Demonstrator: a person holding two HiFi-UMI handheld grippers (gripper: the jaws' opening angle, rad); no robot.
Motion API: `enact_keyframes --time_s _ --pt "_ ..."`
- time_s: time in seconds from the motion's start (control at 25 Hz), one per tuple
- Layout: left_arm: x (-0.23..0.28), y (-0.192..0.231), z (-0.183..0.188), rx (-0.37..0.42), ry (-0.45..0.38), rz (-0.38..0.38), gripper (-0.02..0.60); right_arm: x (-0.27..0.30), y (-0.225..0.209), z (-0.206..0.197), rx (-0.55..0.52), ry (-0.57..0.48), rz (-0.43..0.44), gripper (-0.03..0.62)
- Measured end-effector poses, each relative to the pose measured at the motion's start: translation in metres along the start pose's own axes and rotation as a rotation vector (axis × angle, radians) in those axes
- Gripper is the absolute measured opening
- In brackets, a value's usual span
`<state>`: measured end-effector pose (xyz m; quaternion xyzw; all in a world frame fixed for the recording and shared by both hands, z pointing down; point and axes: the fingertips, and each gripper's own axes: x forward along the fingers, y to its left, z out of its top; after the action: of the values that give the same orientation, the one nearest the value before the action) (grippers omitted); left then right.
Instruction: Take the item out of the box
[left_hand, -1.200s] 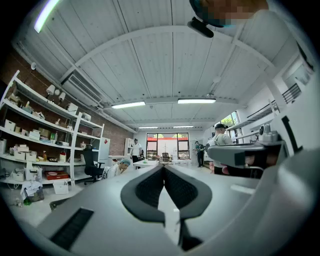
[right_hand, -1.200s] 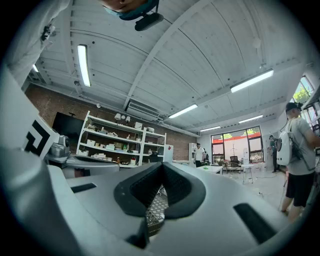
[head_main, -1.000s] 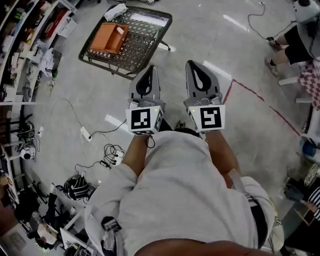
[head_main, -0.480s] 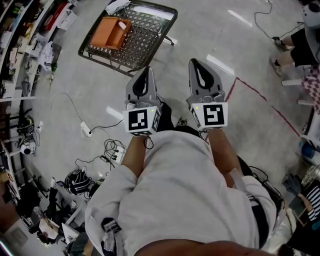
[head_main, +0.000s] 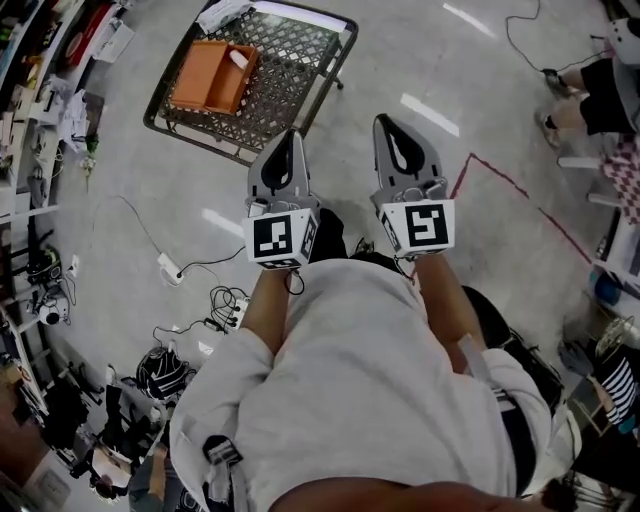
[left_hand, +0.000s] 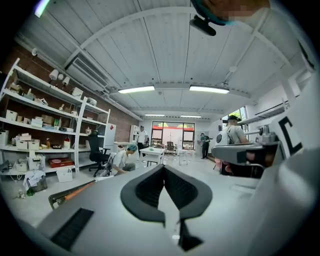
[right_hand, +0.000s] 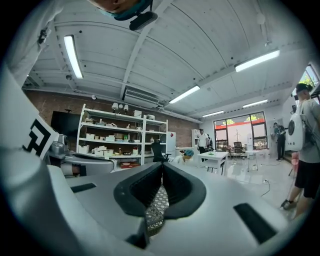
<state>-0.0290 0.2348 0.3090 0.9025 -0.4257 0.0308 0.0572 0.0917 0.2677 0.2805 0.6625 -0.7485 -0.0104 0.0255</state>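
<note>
An orange box (head_main: 205, 78) sits on a black mesh table (head_main: 300, 60) on the floor ahead, at the upper left of the head view. A small white item (head_main: 239, 60) lies in the box's far right corner. Both grippers are held out side by side at chest height, pointing toward the table. The left gripper (head_main: 290, 135) is shut and empty, its tip over the table's near edge. The right gripper (head_main: 384, 122), also shut and empty, is to the right of the table. In the left gripper view the box (left_hand: 75, 191) shows low at the left, past the shut left gripper (left_hand: 163, 166).
A white object (head_main: 226, 14) lies at the table's far corner. Cables and a power strip (head_main: 170, 268) trail on the floor to the left, beside cluttered shelves (head_main: 40, 90). A red tape line (head_main: 510, 185) runs on the right, near a seated person (head_main: 600, 80).
Both grippers have moved forward toward the mesh table and slightly down. The table and box now sit closer to them and further left in the head view. The jaws stay closed.
</note>
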Motion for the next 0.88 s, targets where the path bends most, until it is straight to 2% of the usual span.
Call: enact_keyframes --time_s 0.28,0.48,0.88 --pt "0.037 0.059 0.006 -0.037 0.009 -0.036 0.006 0.068 0.017 0.0 -0.001 0.04 0.005 0.005" --pt "0.054 0.097 0.001 -0.081 0.025 -0.035 0.006 0.104 0.031 -0.001 -0.014 0.064 0.016 0.005" --pt "0.088 0.122 -0.023 -0.126 0.093 -0.044 0.006 0.149 0.03 -0.022 -0.024 0.123 0.055 0.005"
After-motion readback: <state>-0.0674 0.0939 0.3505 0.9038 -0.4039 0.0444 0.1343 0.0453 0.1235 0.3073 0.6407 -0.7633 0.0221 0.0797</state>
